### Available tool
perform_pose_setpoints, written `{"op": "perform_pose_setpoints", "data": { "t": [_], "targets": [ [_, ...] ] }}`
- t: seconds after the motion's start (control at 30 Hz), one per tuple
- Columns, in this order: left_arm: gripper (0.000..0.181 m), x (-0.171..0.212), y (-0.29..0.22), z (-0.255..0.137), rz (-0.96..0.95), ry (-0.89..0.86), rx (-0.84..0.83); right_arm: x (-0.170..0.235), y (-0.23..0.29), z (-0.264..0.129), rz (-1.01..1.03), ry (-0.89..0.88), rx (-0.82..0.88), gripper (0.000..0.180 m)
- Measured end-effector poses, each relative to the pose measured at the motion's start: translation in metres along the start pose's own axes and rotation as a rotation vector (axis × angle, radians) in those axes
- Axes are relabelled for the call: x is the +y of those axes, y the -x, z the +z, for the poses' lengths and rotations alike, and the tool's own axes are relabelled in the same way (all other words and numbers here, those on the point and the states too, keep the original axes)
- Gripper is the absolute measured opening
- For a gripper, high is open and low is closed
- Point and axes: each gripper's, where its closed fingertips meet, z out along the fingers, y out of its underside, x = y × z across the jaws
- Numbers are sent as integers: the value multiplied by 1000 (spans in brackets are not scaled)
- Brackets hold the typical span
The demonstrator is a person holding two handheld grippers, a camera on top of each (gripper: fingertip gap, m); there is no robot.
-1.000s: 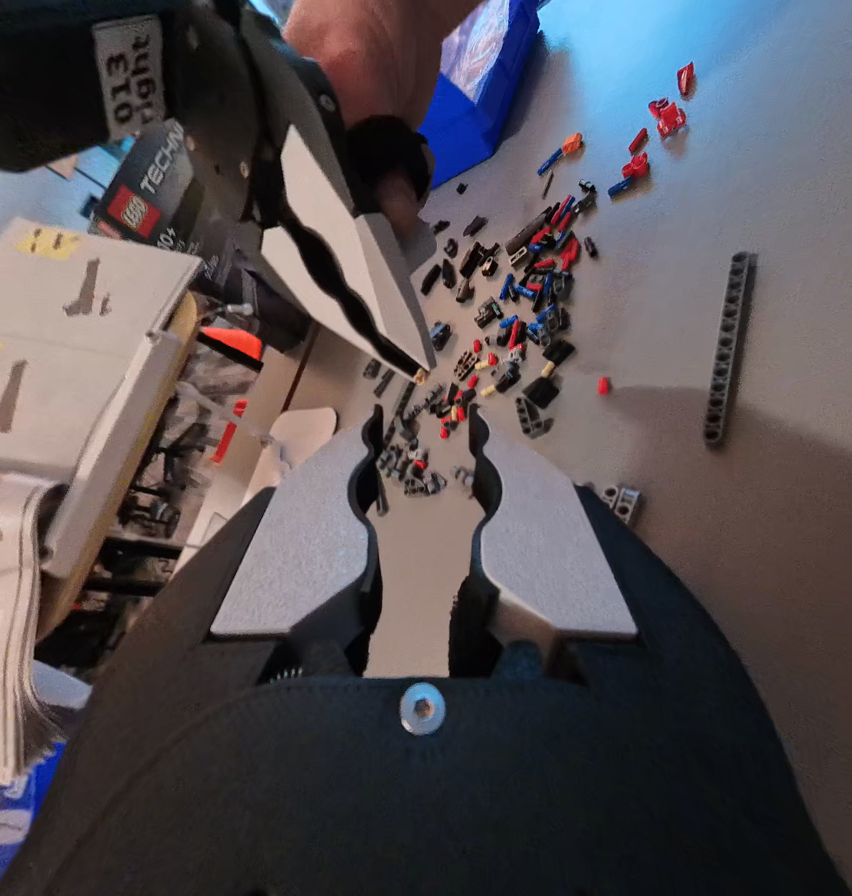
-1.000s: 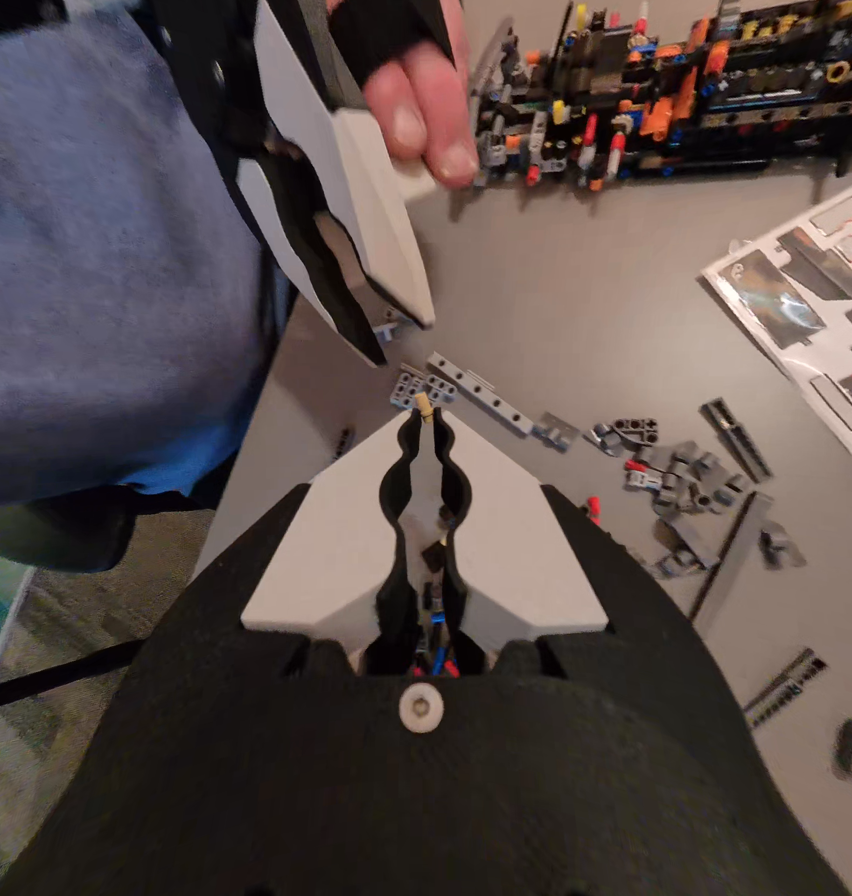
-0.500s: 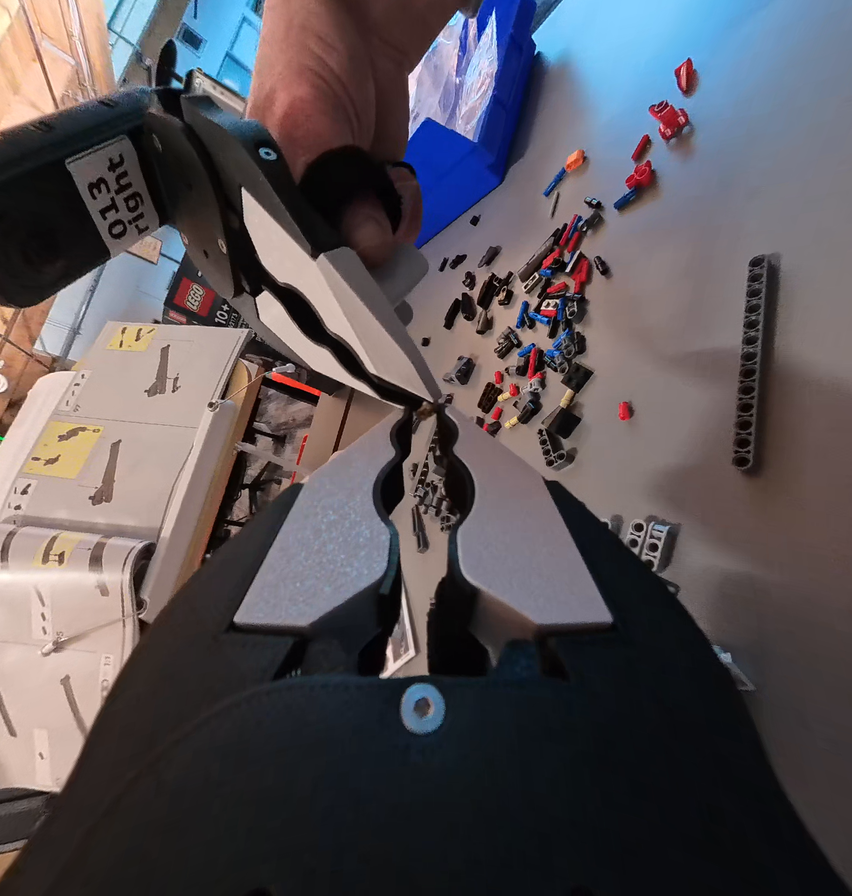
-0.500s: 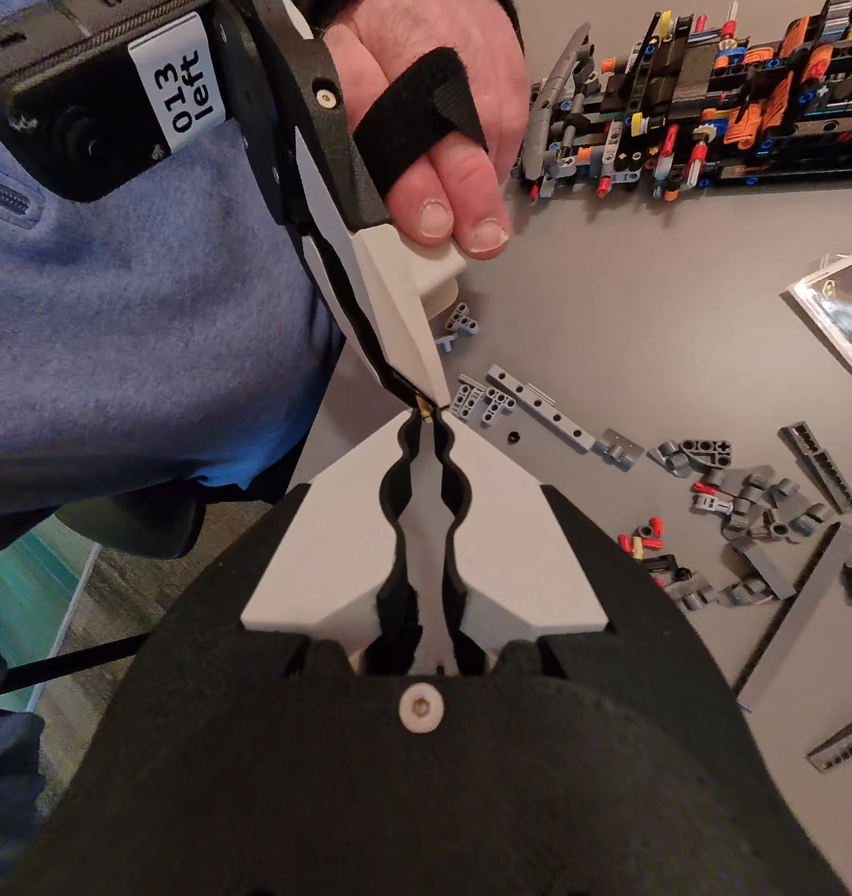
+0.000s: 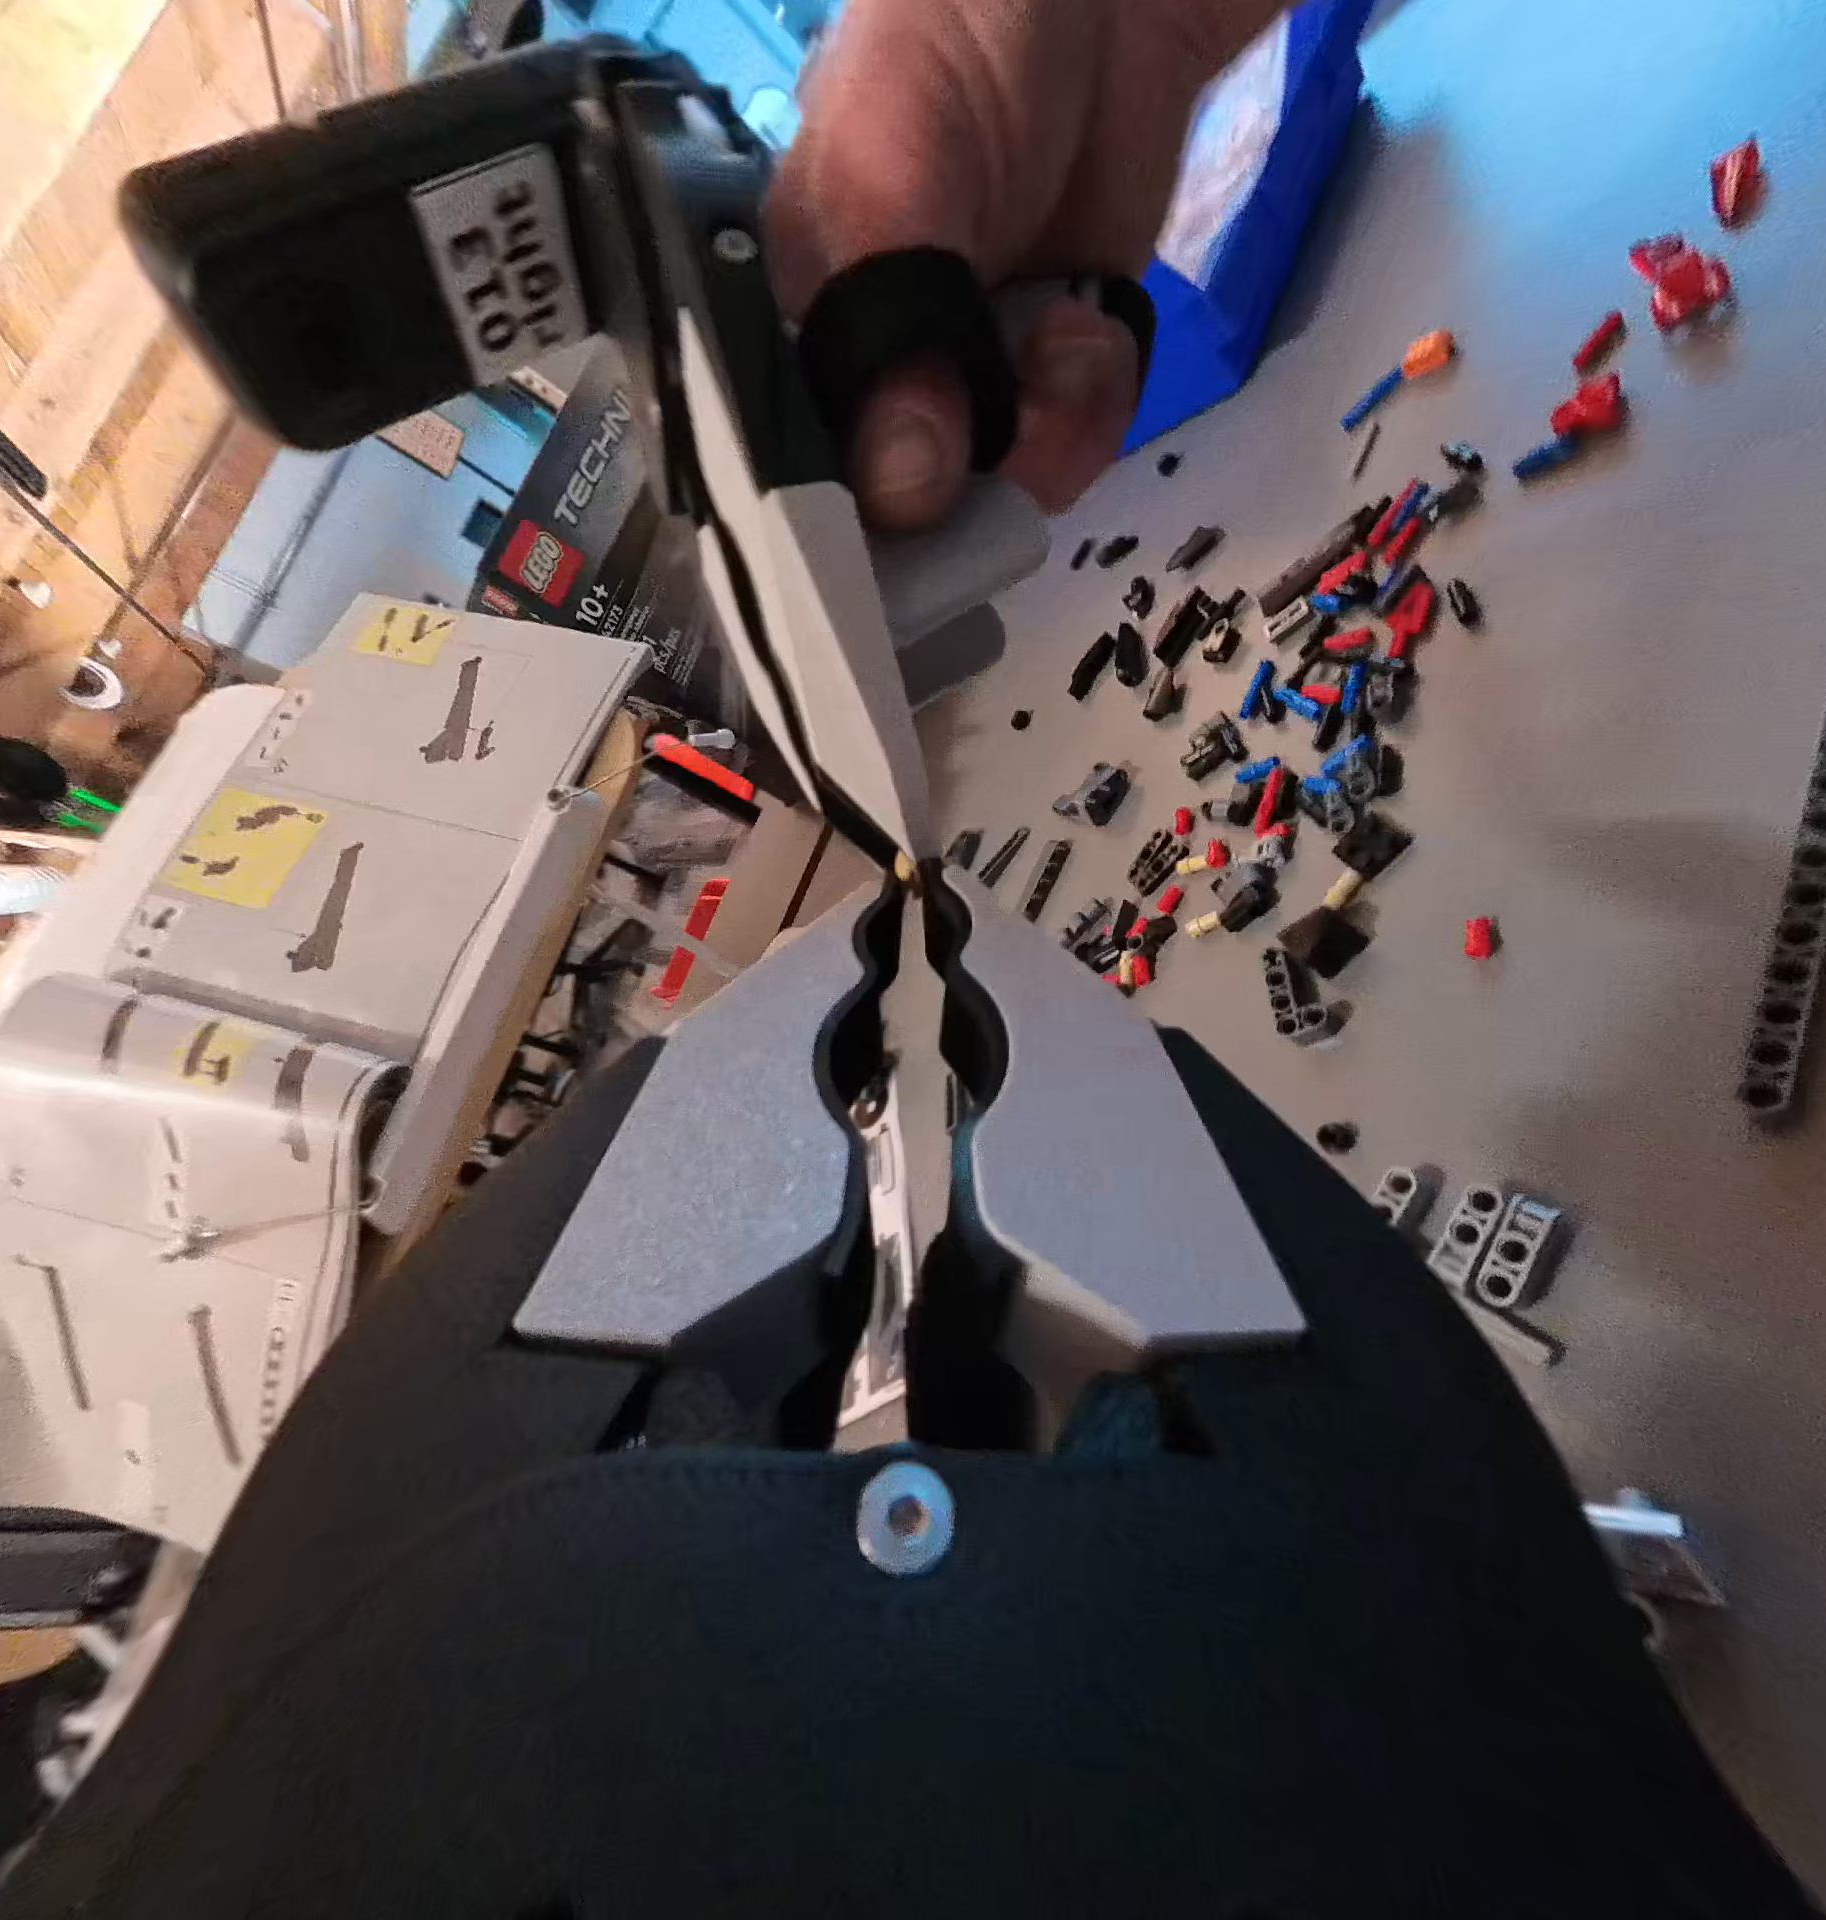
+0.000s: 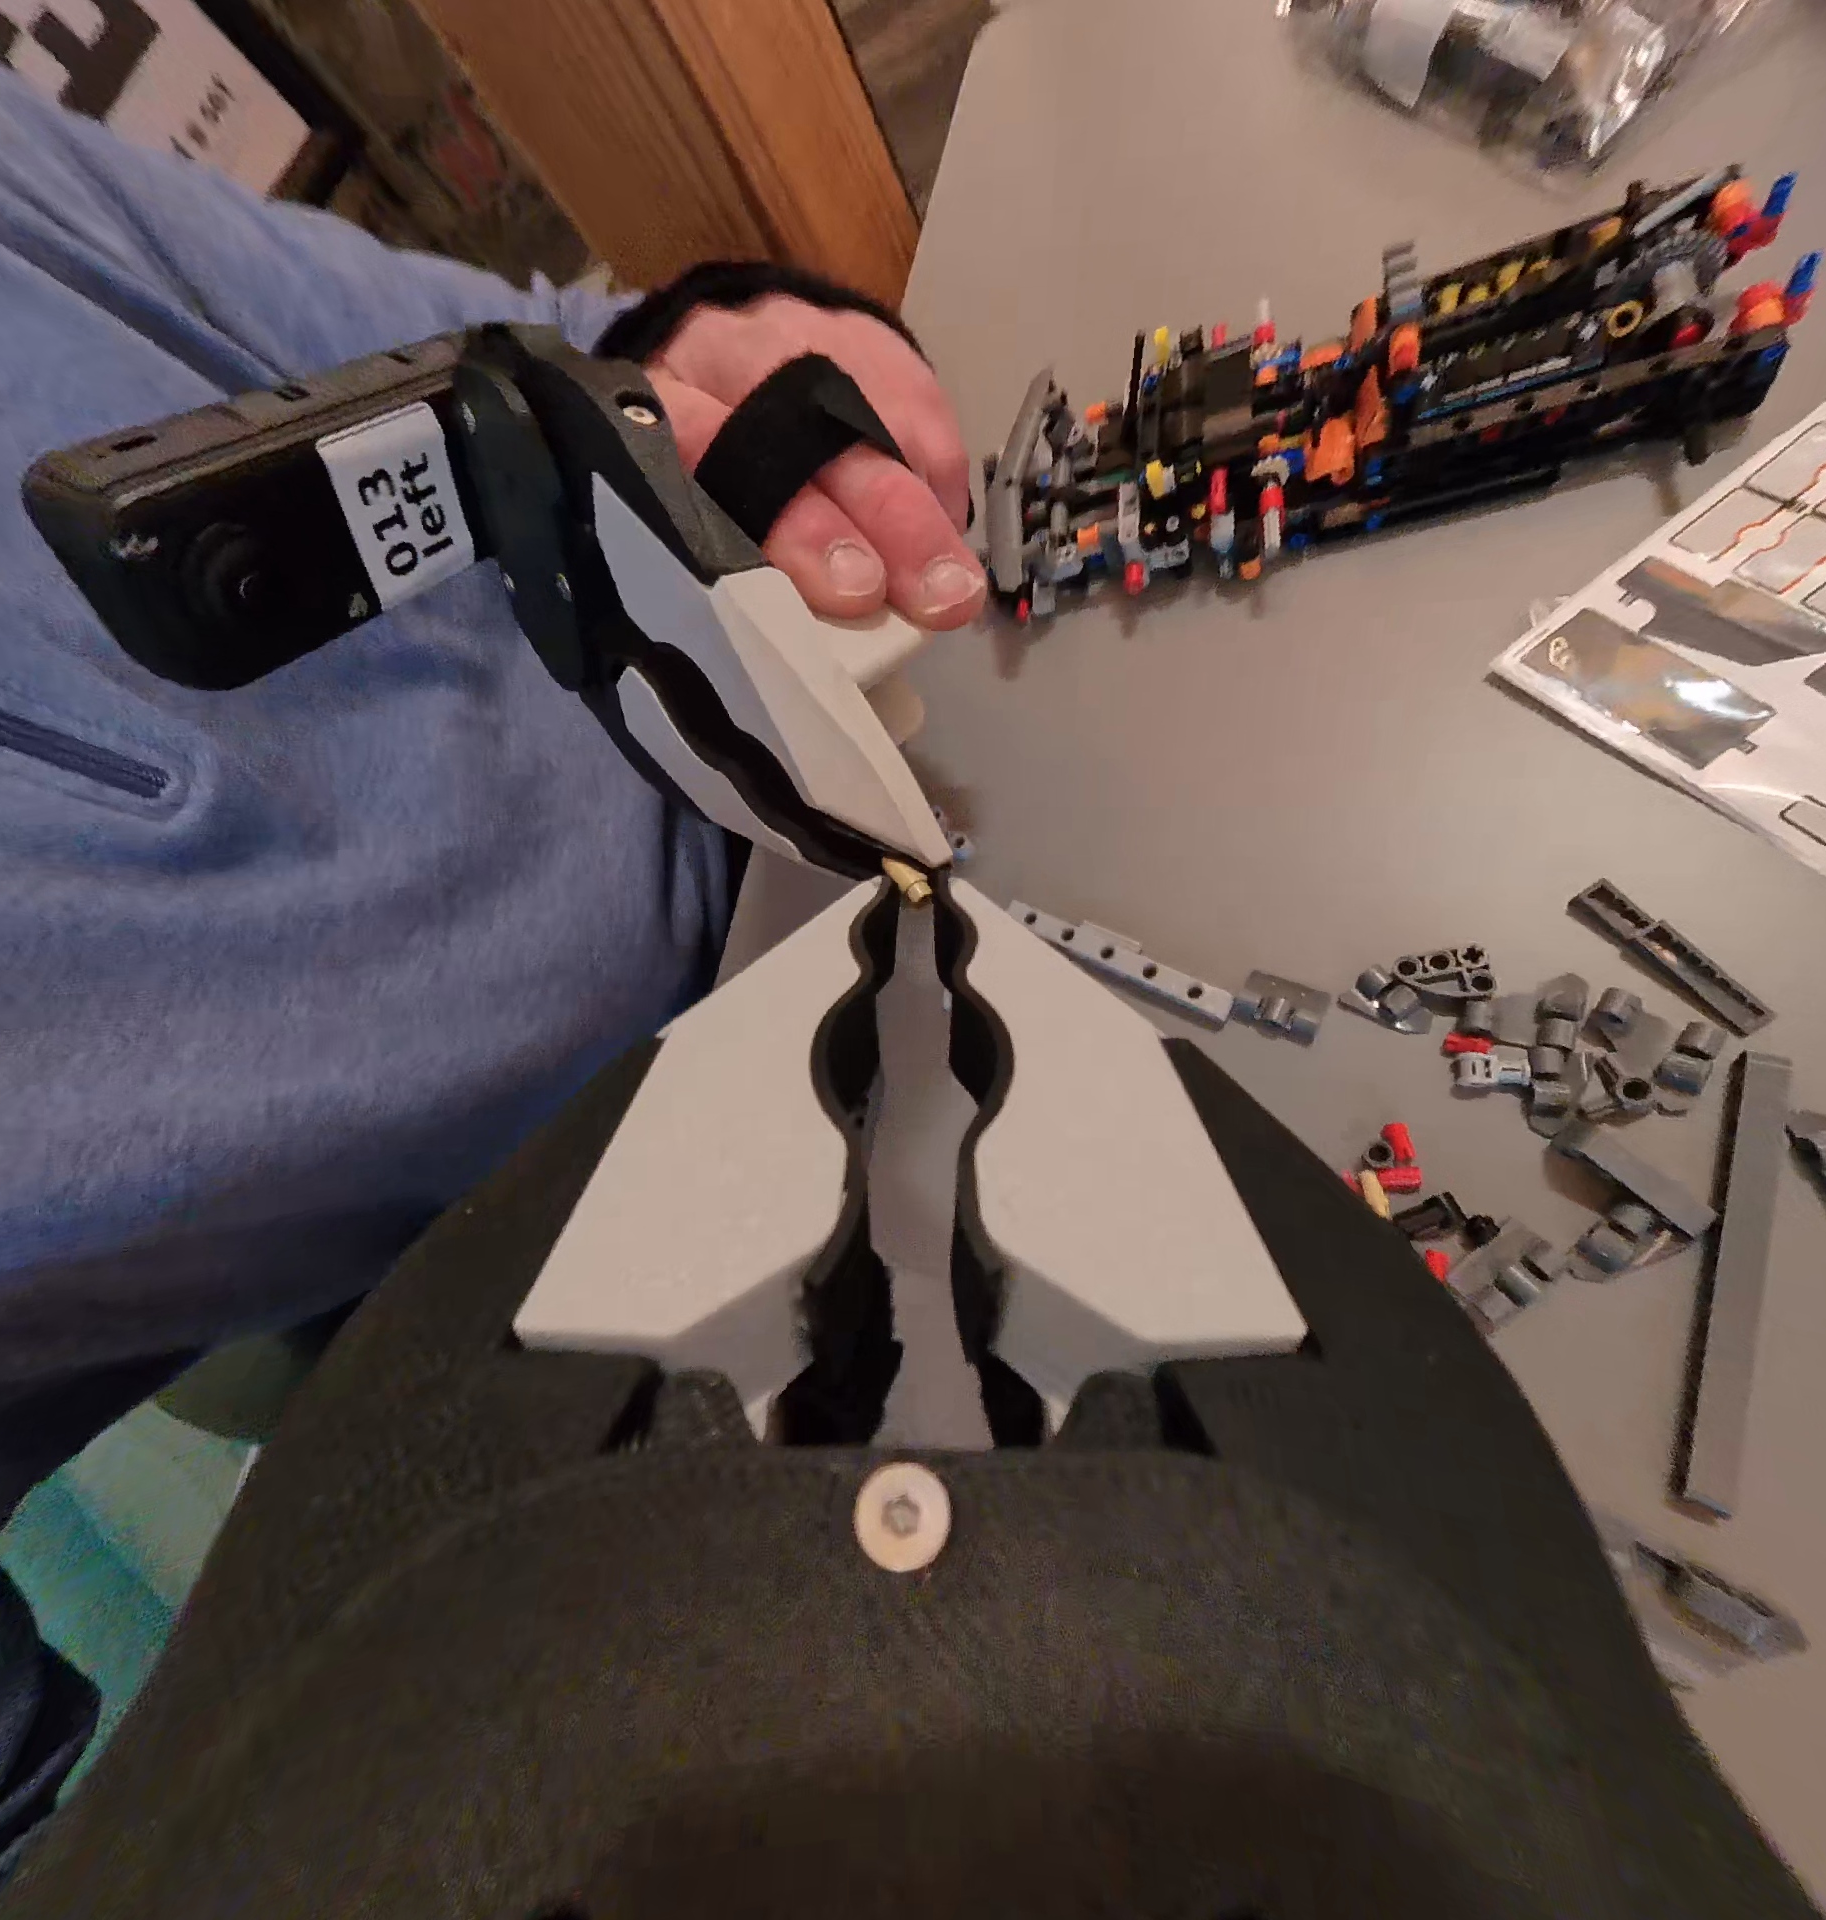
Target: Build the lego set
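Note:
A small tan pin (image 5: 904, 868) sits where the two grippers meet tip to tip, held above the grey table. My left gripper (image 5: 919, 894) is shut on one end of it. My right gripper (image 6: 916, 896) is shut on the other end. In the right wrist view the pin (image 6: 907, 883) sticks out of the left gripper's tips (image 6: 914, 857). In the left wrist view the right gripper (image 5: 911, 860) comes down from the upper left. A hand holds each gripper.
A pile of small black, blue and red parts (image 5: 1283, 748), a long grey beam (image 5: 1813, 883), a blue bin (image 5: 1241, 239), an open instruction booklet (image 5: 296, 914). The partly built model (image 6: 1408, 416), a sticker sheet (image 6: 1719, 644), loose grey parts (image 6: 1574, 1049). My left and right fingertips are right by each other.
My left gripper was open and apart from the right one. It has moved up to the right gripper's tip and closed on the pin. Both grippers have risen away from the table.

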Motion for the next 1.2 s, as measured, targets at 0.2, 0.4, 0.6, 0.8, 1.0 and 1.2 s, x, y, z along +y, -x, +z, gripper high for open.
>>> {"op": "perform_pose_setpoints", "data": {
  "t": [0.2, 0.4, 0.6, 0.8, 1.0, 1.2],
  "targets": [
    [1, -16, 22, -10, -253, -172, 29, -26, 9, -14, -53, -238, 29, 11],
    [2, -34, 43, -22, -323, -288, -14, -43, 30, -23, -60, -419, -10, 8],
    [1, -44, 45, -27, -227, -299, -69, -52, 42, -28, -70, -486, -42, 1],
    [1, -51, 48, -30, -211, -326, -98, -55, 49, -30, -87, -496, -24, 0],
    [2, -52, 49, -27, -243, -325, -89, -54, 47, -34, -145, -485, 78, 0],
    [13, -53, 46, -29, -278, -335, -45, -52, 48, -40, -163, -498, 174, 0]
  ]
}}
